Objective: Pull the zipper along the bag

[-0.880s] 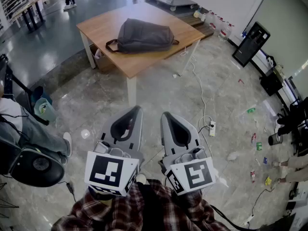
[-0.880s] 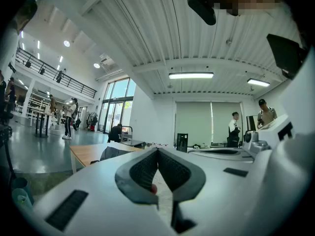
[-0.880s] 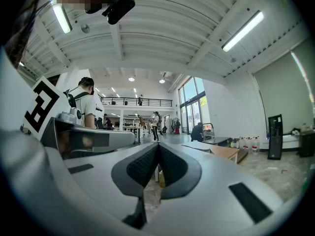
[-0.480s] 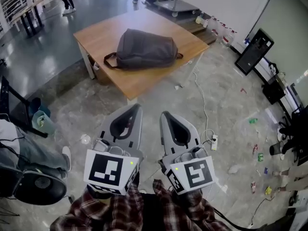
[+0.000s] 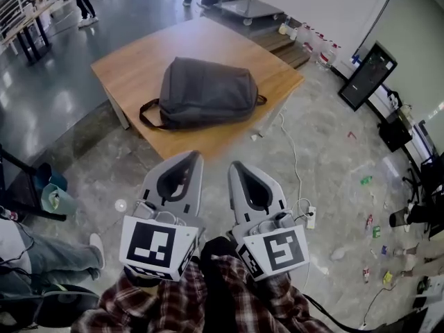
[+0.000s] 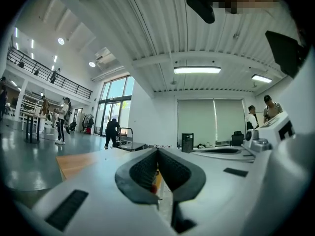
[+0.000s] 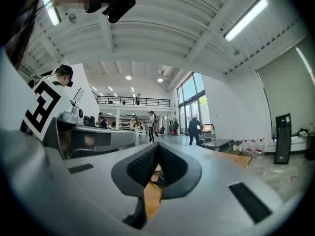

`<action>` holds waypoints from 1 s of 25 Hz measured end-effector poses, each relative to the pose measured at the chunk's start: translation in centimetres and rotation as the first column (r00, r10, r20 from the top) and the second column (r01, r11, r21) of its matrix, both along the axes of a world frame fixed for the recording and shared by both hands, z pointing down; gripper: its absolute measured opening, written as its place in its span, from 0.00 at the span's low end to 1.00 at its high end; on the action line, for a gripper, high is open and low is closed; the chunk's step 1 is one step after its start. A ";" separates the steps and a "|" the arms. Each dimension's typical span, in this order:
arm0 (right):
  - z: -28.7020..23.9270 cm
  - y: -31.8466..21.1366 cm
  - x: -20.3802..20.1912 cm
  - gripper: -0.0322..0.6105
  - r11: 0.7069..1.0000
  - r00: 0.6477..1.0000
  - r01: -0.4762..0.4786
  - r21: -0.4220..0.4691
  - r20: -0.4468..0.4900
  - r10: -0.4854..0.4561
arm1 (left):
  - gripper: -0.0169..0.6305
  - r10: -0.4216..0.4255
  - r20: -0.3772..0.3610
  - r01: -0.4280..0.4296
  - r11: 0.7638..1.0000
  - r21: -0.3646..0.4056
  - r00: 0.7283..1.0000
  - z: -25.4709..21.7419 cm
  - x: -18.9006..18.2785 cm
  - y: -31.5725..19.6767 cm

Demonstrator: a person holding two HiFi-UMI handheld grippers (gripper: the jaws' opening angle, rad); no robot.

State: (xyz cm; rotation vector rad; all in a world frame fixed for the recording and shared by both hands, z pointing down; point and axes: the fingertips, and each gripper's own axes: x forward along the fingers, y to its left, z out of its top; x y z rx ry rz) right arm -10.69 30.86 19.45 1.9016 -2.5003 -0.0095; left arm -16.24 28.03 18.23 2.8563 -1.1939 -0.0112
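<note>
Getting close to the bag (image 5: 208,92) on the counter (image 5: 132,68) seems the step; left claw (image 5: 191,156) and right claw (image 5: 234,165), both pressed together and empty, should part only at its zipper.

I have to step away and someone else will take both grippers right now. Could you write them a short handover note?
Left claw: shut, empty, held low in front of the person's body.
Right claw: shut, empty, beside the left one.
The grey fabric backpack lies flat on the light wooden table ahead; neither claw touches it.
Done: nothing on the bag yet. Its zipper is too small to make out from here.
Left: step up to the table, find the zipper pull, probably steady the bag with one claw, then pull the zipper along with the other.
</note>
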 end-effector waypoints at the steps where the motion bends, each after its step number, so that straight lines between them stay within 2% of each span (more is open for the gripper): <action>1: 0.2 -1.2 0.6 0.07 1.000 1.000 -0.002 -0.005 0.008 0.002 | 0.04 -0.001 0.003 0.001 1.000 -0.007 1.000 0.2 0.5 -1.1; 7: 0.9 -9.5 4.8 0.07 1.000 0.999 0.026 -0.008 0.018 -0.026 | 0.04 -0.032 0.012 0.033 0.999 -0.022 0.999 1.5 4.5 -9.1; 17: -1.3 -23.7 14.5 0.07 0.983 0.982 0.186 -0.001 -0.009 -0.186 | 0.04 -0.198 -0.014 0.198 0.980 -0.010 0.980 -0.5 13.8 -22.5; 21: -1.0 -27.3 16.8 0.07 0.972 0.972 0.233 -0.022 -0.002 -0.233 | 0.04 -0.263 -0.006 0.263 0.964 -0.027 0.965 -0.1 15.1 -25.7; 25: 0.7 -30.3 17.1 0.07 0.959 0.961 0.277 -0.066 0.005 -0.277 | 0.04 -0.321 0.013 0.321 0.945 -0.064 0.947 1.5 14.4 -28.4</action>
